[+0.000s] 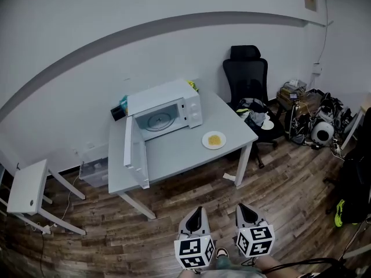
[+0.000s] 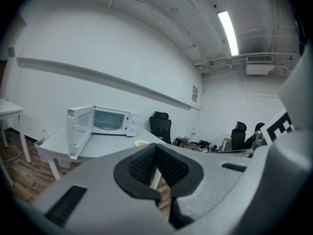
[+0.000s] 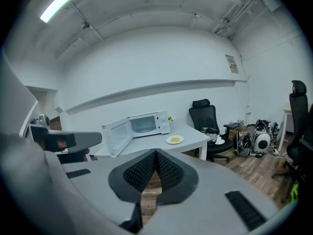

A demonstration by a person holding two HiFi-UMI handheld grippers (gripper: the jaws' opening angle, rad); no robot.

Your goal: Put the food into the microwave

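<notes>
Fig.: plate of food on table, right of open microwave. Clenched, empty, well short of table: left gripper & right gripper. Plate prob. rigid, light, breakable: pinch near rim, keep level.

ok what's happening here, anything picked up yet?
Nothing yet. A person holds the left gripper and right gripper out in front, both shut and empty, standing back from the table. The microwave sits on it with its door open; the plate of food waits beside it, untouched.
</notes>
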